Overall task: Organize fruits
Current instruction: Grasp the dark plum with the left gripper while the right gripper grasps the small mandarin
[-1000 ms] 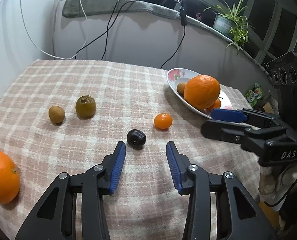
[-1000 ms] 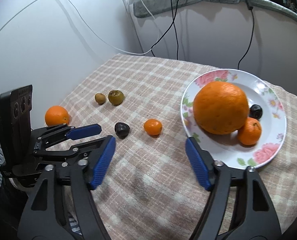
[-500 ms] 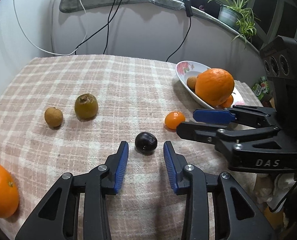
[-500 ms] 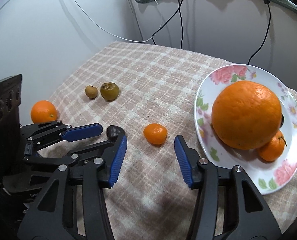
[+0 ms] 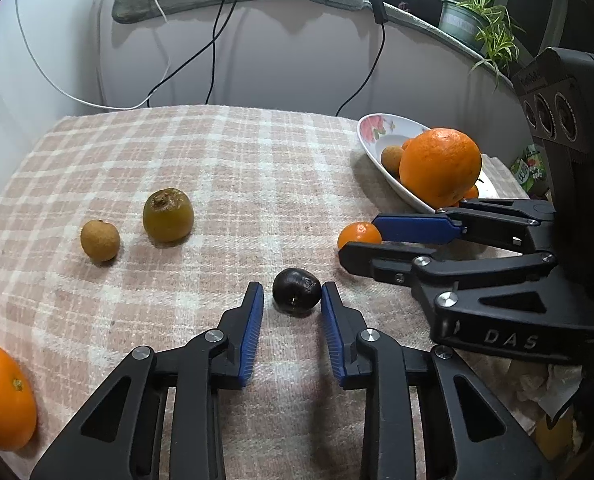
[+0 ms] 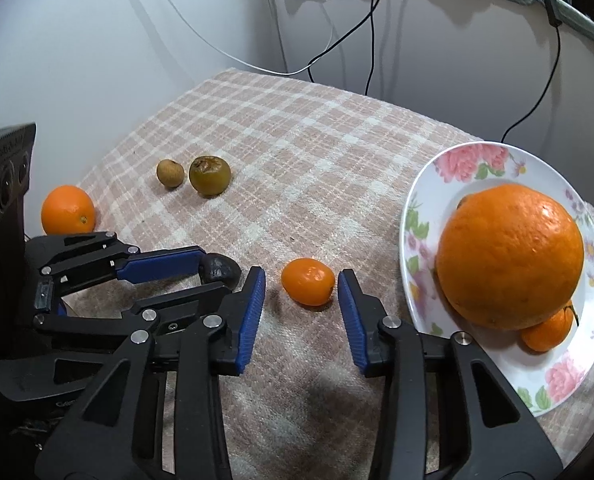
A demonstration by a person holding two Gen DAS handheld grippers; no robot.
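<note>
My left gripper [image 5: 292, 295] is open, its blue pads on either side of a dark plum [image 5: 296, 290] on the checked cloth; the right pad looks to touch it. My right gripper [image 6: 301, 285] is open around a small mandarin [image 6: 308, 287], pads apart from it. The left gripper [image 6: 201, 276] shows in the right wrist view with the plum [image 6: 220, 268] between its fingers. The right gripper [image 5: 361, 236] shows in the left wrist view by the mandarin [image 5: 359, 234]. A flowered plate [image 6: 493, 156] holds a big orange [image 6: 509, 256] and smaller fruit.
On the cloth lie a brownish-green fruit [image 5: 168, 215], a small tan fruit [image 5: 100, 240] and an orange [image 5: 1, 394] at the near left edge. Cables hang down the back wall. A potted plant [image 5: 463, 20] stands on the ledge.
Both grippers moved forward and down and narrowed. The plum now sits between the left pads and the mandarin between the right pads.
</note>
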